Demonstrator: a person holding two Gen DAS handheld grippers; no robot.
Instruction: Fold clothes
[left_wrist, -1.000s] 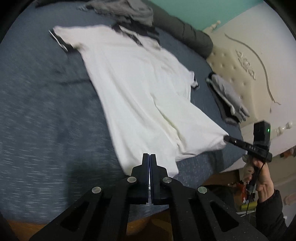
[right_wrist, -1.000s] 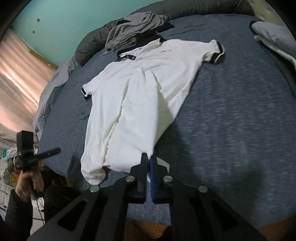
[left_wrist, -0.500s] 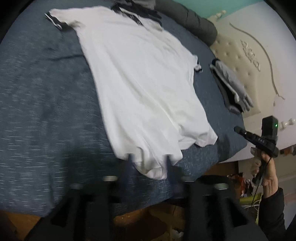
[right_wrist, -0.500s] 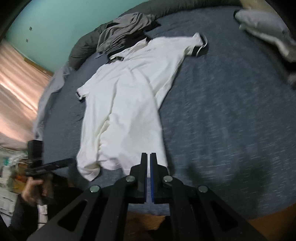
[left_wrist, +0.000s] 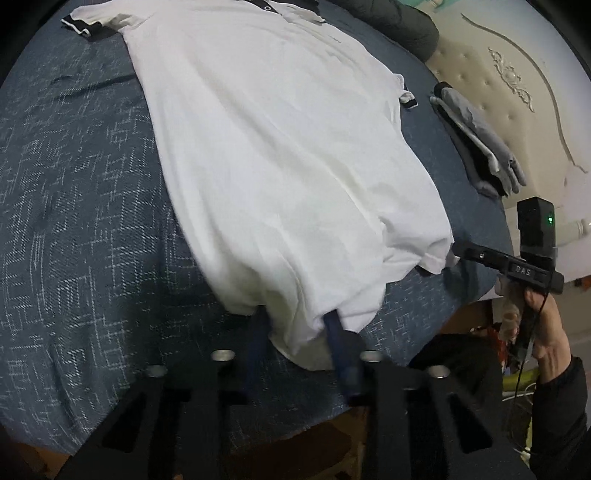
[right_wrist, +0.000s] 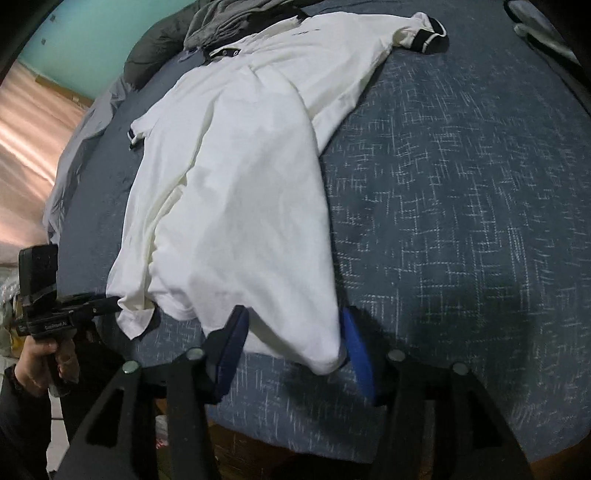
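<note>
Blue bedspread (left_wrist: 92, 206) carries a white polo shirt (left_wrist: 280, 155) whose hem hides both parted, blurred gripper tips: left closing (left_wrist: 297, 321), right opening (right_wrist: 291, 325).

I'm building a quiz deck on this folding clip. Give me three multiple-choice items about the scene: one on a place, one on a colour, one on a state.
1. Where does the white polo shirt lie?
A. spread on the blue bedspread
B. hung on the headboard
C. on the floor

2. What colour are the sleeve cuffs?
A. red
B. black with a thin white line
C. plain white

3. How do the right gripper jaws stand?
A. shut with nothing between them
B. apart, with the hem corner between them
C. out of view

Answers:
1 A: the shirt lies flat on the bedspread, collar far from the cameras.
2 B: both views show dark banded cuffs.
3 B: the blue pads sit on either side of the hem; the jaws have just been opening.
</note>
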